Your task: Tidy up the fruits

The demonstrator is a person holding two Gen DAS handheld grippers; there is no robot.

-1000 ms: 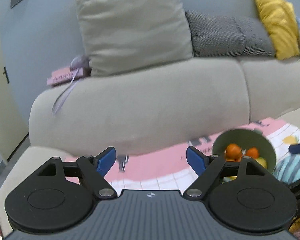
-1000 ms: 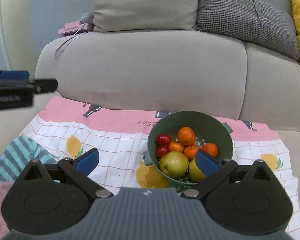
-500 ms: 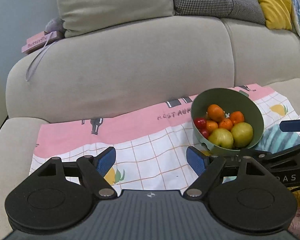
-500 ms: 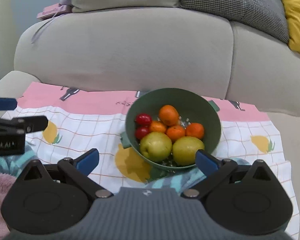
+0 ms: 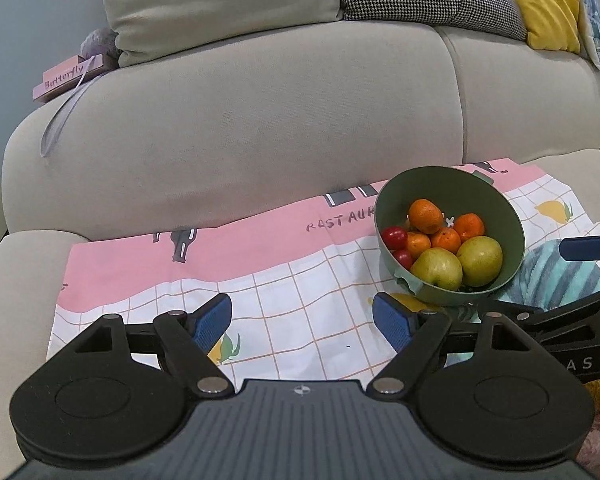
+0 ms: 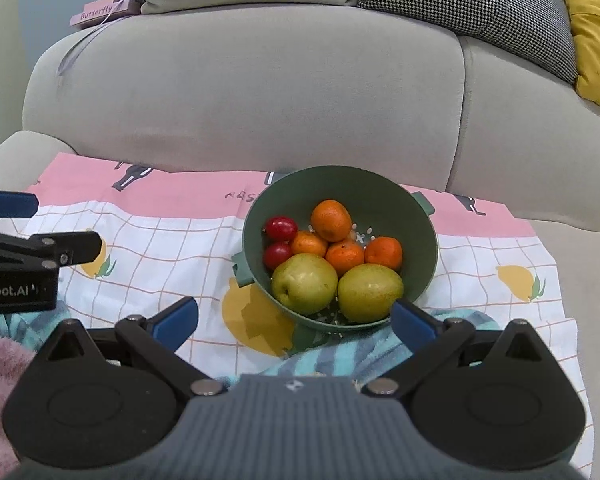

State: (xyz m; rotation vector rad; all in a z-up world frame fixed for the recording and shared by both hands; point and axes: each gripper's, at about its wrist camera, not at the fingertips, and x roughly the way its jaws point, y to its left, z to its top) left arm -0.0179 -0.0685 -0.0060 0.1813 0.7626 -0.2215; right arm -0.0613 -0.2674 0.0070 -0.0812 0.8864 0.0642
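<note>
1. Fruit is gathered in the green bowl (image 6: 340, 184) on the patterned cloth (image 6: 172, 236) on the sofa (image 6: 260, 100); whether sorting is ahead or finished cannot be told.
2. Both the left claw (image 5: 302, 320) and right claw (image 6: 294, 320) are held wide, empty.
3. Two yellow-green pears (image 6: 304, 282), four oranges (image 6: 331, 220) and two red fruits (image 6: 280, 228) are seen, glossy and round, so any grip should be centred.

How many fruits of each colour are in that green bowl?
In the green bowl:
Orange fruits: 4
Yellow-green fruits: 2
Small red fruits: 2
Total: 8
</note>
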